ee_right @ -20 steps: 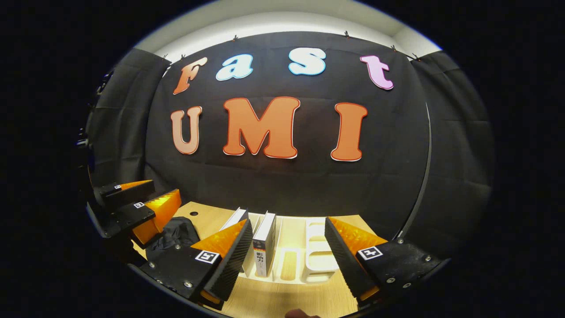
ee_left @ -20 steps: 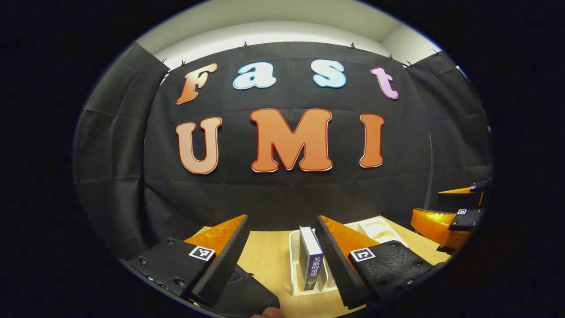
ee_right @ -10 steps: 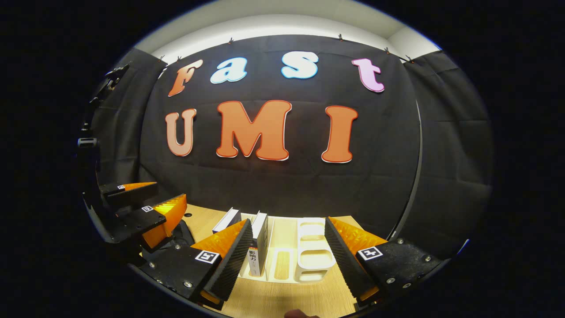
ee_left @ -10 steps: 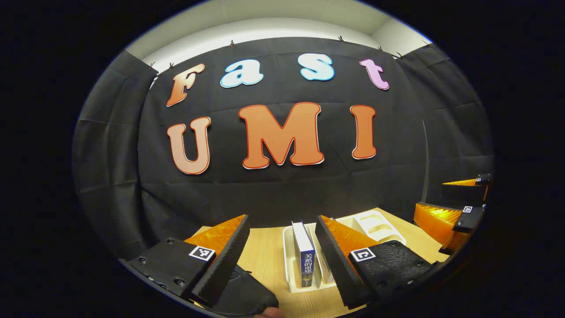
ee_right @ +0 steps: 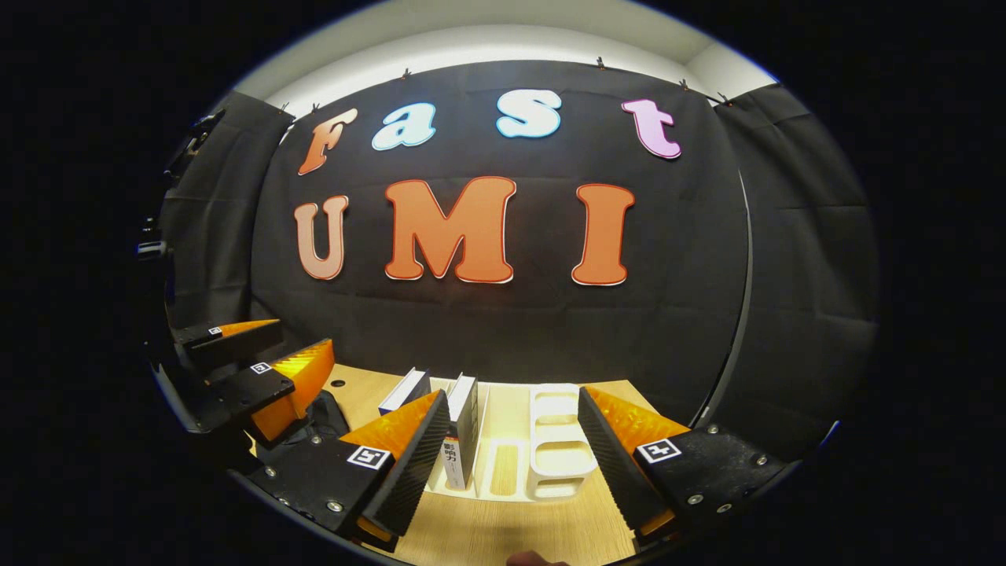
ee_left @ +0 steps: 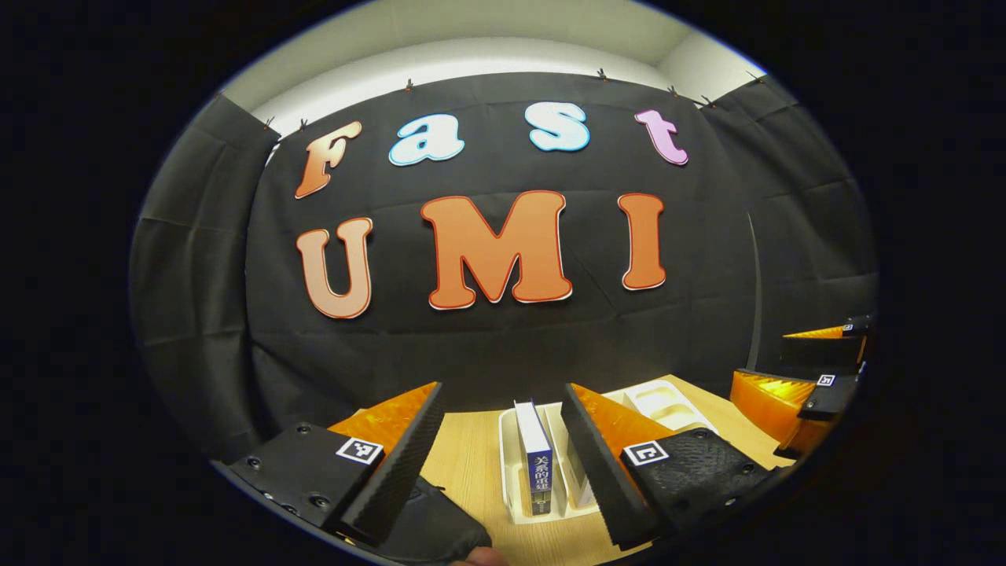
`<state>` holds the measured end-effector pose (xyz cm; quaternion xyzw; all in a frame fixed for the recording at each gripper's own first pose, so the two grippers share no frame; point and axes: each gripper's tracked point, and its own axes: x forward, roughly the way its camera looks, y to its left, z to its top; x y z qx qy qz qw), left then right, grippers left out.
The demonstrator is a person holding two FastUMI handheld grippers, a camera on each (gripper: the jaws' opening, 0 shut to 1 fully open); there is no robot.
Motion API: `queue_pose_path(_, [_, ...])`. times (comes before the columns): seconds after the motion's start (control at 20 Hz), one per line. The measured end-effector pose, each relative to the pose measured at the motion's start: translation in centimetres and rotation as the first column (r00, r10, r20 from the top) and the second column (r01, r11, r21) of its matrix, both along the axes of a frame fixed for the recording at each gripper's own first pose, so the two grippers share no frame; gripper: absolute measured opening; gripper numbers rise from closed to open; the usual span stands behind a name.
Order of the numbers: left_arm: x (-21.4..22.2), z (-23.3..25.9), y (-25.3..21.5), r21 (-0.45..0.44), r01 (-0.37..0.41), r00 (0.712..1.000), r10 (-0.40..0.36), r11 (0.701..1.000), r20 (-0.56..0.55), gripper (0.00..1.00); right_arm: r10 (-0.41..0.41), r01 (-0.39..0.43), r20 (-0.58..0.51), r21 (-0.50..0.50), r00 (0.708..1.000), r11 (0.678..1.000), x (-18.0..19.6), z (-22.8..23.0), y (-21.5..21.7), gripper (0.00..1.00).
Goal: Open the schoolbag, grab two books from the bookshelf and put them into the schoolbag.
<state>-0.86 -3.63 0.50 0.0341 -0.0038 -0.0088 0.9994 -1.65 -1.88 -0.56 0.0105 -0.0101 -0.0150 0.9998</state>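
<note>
Wooden table [ee_right: 503, 542] is running under both grippers, well below them. On it the white bookshelf [ee_right: 562, 460] is standing ahead of the right gripper [ee_right: 511, 464], between its spread fingers and slightly toward the left one.

Schoolbag [ee_left: 432, 527], dark and slumped, is lying just beneath the left finger of the left gripper [ee_left: 503, 464]; whether its zip is open, cannot tell.

Two books are standing upright in the rack's slots: the blue-spined book [ee_left: 536, 456] is sitting ahead of the left gripper between its fingers, nearer the right one; the white book [ee_right: 462, 428] is showing just past the right gripper's left finger.

Both grippers are hovering with jaws wide apart, holding nothing.

Judgement: the step in hand is likely the opening of the bag, or the first book reach. For a clean pick, the left gripper is needing to centre on the blue spine, drop low, then pinch the covers squarely, lifting straight up so the rack is not tipping.
</note>
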Motion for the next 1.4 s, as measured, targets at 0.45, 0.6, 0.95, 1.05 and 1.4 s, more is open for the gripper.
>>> queue_pose_path(0.45, [-0.1, -0.2, 1.3, 0.037, -0.036, 0.999, 0.036, 0.999, 0.008, 0.95, 0.007, -0.007, -0.003, -0.017, 1.000, 1.000, 0.5, -0.2, 0.0, 0.98])
queue_pose_path(0.6, [-0.1, -1.0, 1.6, 0.077, -0.049, 0.999, 0.050, 0.996, -0.009, 0.95, -0.006, 0.005, -0.004, -0.030, 1.000, 1.000, 0.9, -0.4, -0.9, 0.98])
queue_pose_path(0.95, [-0.3, -6.2, 2.2, 0.179, -0.059, 0.992, 0.079, 0.982, -0.102, 0.95, 0.002, -0.001, 0.021, -0.030, 1.000, 1.000, 1.9, 0.3, -2.0, 0.98])
queue_pose_path(1.05, [-0.6, -8.7, 2.8, 0.234, -0.060, 0.984, 0.097, 0.970, -0.148, 0.95, 0.004, -0.004, 0.022, -0.039, 1.000, 0.999, 2.3, 0.3, -2.1, 0.98])
queue_pose_path(1.4, [-1.2, -16.9, 4.4, 0.437, -0.042, 0.938, 0.186, 0.898, -0.292, 0.98, 0.030, -0.029, 0.018, -0.075, 0.999, 0.997, 3.0, -0.5, -2.3, 0.98])
